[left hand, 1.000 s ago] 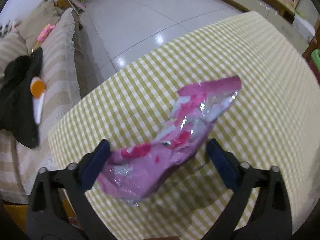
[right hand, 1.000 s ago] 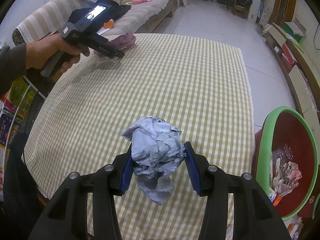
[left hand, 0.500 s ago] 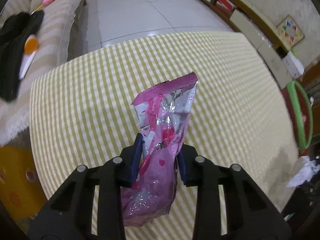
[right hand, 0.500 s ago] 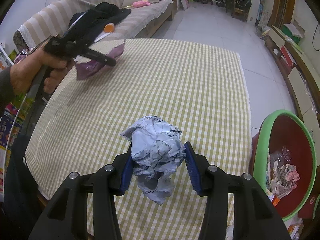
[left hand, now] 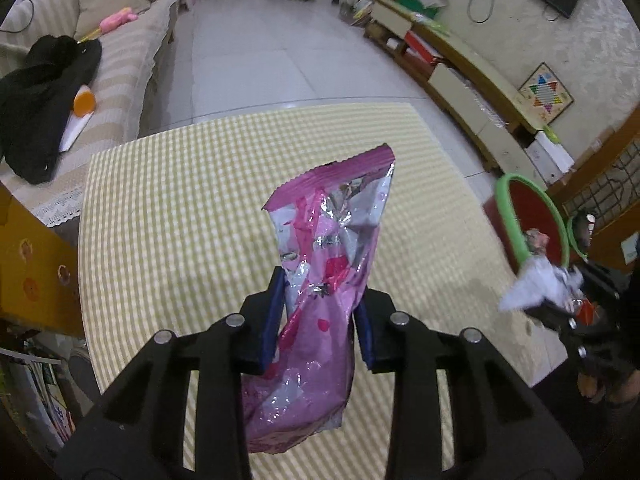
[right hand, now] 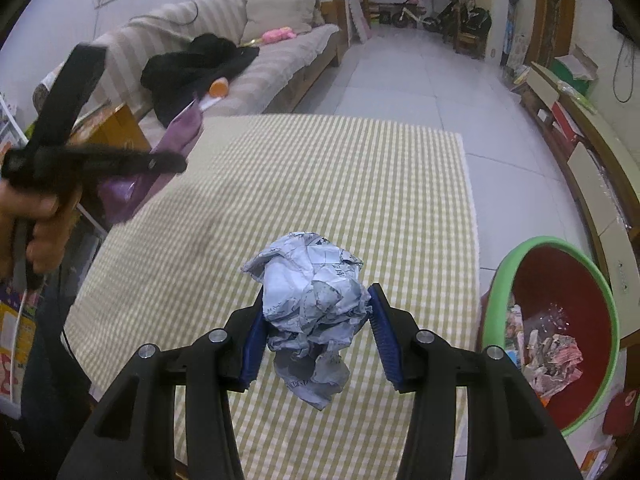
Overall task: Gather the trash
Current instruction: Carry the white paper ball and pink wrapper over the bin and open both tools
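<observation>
Crinkled pink foil wrapper [left hand: 320, 304] is clamped upright in the left gripper [left hand: 320, 328]. Crumpled white paper ball [right hand: 314, 308] is pinched by the right gripper [right hand: 318, 336] above the yellow-checked tablecloth [right hand: 360, 184].

Both my views are evenly lit by soft indoor light, a bit dim and cool. The tiled floor [left hand: 256, 64] carries a pale sheen. The foil on the pink wrapper [left hand: 320, 280] glints. The fisheye bends the worktop [right hand: 340, 184] edges and blackens the corners. My left tongs [right hand: 100, 160] smear with motion blur; the crumpled paper [right hand: 314, 308] stays sharp, casting faint shadow.
</observation>
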Tool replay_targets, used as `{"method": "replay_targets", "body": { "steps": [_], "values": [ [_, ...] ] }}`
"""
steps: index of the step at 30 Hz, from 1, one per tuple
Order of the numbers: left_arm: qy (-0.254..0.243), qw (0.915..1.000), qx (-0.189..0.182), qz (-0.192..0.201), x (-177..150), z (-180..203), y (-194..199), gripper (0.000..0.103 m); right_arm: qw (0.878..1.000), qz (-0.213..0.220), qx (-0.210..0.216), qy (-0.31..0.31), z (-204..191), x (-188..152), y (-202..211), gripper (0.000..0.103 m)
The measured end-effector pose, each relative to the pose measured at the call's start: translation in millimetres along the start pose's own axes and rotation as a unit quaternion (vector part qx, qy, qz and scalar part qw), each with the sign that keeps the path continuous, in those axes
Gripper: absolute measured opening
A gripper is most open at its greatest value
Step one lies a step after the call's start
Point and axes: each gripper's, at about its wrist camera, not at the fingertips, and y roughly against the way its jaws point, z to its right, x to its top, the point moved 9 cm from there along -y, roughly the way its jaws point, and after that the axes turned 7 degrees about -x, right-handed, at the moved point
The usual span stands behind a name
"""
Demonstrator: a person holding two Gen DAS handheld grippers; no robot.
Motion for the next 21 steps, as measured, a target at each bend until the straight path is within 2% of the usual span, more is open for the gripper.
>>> {"method": "replay_targets", "body": {
  "steps": [7,15,21],
  "values": [
    [0.010,0.9993,-0.030,0.019,-2,33,20,0.031,0.999,0.033,-0.002,-0.027,20,13,32,0.046],
    [0.021,0.9980,-0.040,0.044,4,57,38,0.031,0.997,0.055,0.003,-0.044,41,28,57,0.046],
    [0.008,0.9977,-0.043,0.051,17,83,41,0.031,0.996,0.072,0.010,-0.058,56,34,74,0.046]
  ]
}}
